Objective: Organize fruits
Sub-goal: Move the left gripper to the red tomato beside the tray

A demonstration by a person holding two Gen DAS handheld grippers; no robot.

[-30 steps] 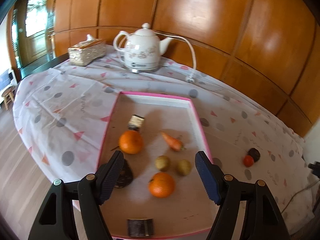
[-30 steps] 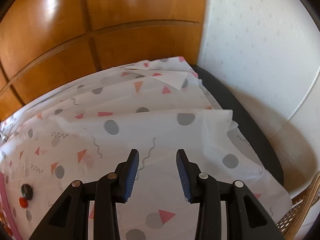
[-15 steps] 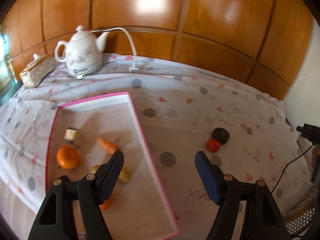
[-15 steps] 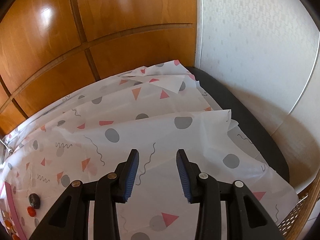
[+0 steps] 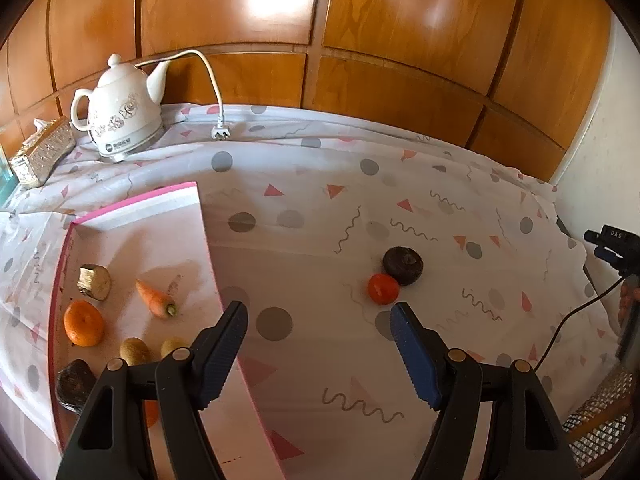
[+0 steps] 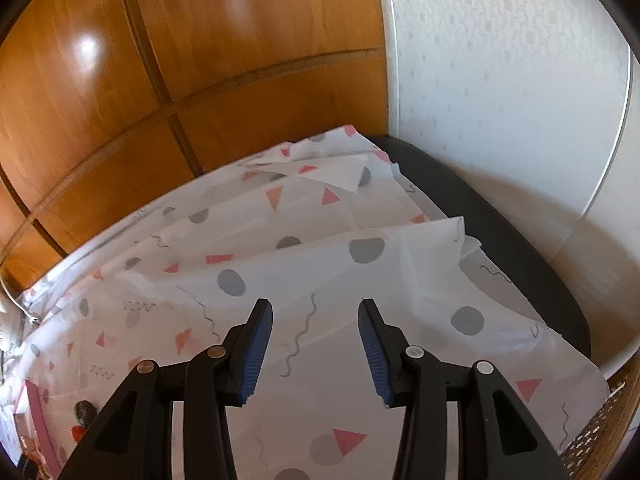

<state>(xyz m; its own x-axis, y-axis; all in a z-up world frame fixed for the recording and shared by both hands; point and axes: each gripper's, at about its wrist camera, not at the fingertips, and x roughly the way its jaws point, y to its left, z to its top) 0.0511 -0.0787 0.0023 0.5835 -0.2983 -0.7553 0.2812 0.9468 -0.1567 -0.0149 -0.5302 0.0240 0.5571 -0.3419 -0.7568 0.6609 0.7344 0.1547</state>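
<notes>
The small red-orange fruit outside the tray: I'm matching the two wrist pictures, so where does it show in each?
Left wrist: the small red-orange fruit lies right of centre on the tablecloth, touching a dark round fruit, right of the pink tray.
Right wrist: it sits at the lower left edge, partly hidden by the tongs.
Shared landmark: the dark round fruit beside it.

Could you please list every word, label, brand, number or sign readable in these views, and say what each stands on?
"DAS": white letters on the small dark device at the right edge of the left wrist view; the reading is uncertain, the letters are tiny.
Round dark logo with a line of print on the base of the white kettle: too small and blurred to read.
Right wrist view: no text anywhere.
</notes>
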